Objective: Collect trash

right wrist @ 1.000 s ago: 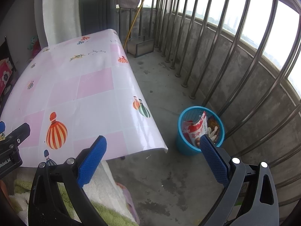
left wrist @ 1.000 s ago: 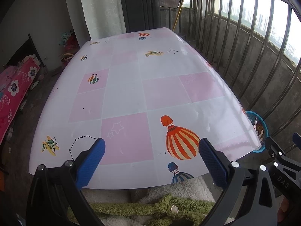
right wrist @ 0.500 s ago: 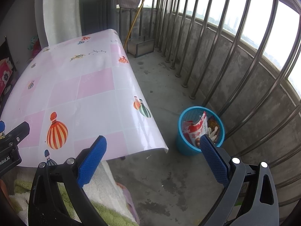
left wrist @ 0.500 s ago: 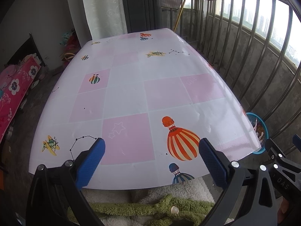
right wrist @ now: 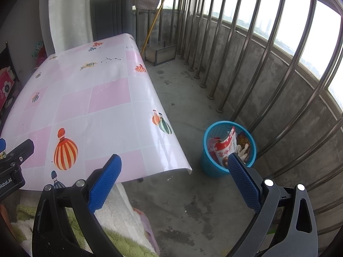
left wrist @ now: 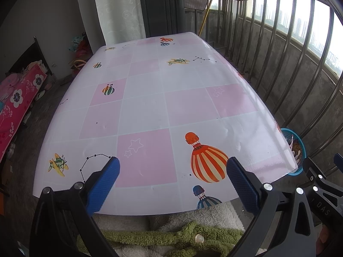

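Blue basket beside the table holds a red-and-white wrapper; I see my left gripper and right gripper both spread, empty.

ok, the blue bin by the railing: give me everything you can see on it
The blue bin is a small round plastic basket with mesh walls, standing upright on the concrete floor beside the railing bars, just off the table corner. It holds trash: a red and white snack wrapper sticking up, plus brownish scraps and pale pieces. Neither gripper touches it.
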Demonstrator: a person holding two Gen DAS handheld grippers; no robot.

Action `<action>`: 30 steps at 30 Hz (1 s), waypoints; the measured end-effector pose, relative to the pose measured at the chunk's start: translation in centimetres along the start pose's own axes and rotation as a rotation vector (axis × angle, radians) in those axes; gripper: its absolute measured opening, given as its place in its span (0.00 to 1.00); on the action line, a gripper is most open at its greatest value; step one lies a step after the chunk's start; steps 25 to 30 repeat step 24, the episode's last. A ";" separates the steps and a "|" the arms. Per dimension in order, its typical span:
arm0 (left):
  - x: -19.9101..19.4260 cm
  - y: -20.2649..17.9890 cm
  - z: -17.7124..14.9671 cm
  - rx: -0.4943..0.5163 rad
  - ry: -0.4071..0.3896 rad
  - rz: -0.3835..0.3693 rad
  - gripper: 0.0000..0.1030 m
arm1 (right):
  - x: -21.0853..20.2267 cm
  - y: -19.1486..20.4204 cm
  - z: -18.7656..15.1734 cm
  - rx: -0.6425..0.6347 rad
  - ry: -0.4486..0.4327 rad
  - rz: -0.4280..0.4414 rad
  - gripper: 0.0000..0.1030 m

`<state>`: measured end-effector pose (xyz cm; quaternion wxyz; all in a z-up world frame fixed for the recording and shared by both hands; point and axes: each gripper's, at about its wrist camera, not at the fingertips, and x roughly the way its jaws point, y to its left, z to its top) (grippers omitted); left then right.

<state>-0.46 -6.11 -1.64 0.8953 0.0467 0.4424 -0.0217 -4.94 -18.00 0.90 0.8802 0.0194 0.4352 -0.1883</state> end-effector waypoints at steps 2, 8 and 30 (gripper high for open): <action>0.0 0.0 0.0 0.000 -0.001 0.001 0.95 | 0.0 0.0 0.0 -0.001 0.001 0.001 0.92; 0.0 -0.1 0.0 -0.004 -0.002 0.003 0.95 | 0.0 -0.1 0.0 -0.001 0.000 0.000 0.92; 0.0 -0.2 -0.2 -0.004 -0.002 0.003 0.94 | 0.0 -0.1 0.0 0.001 0.000 0.002 0.92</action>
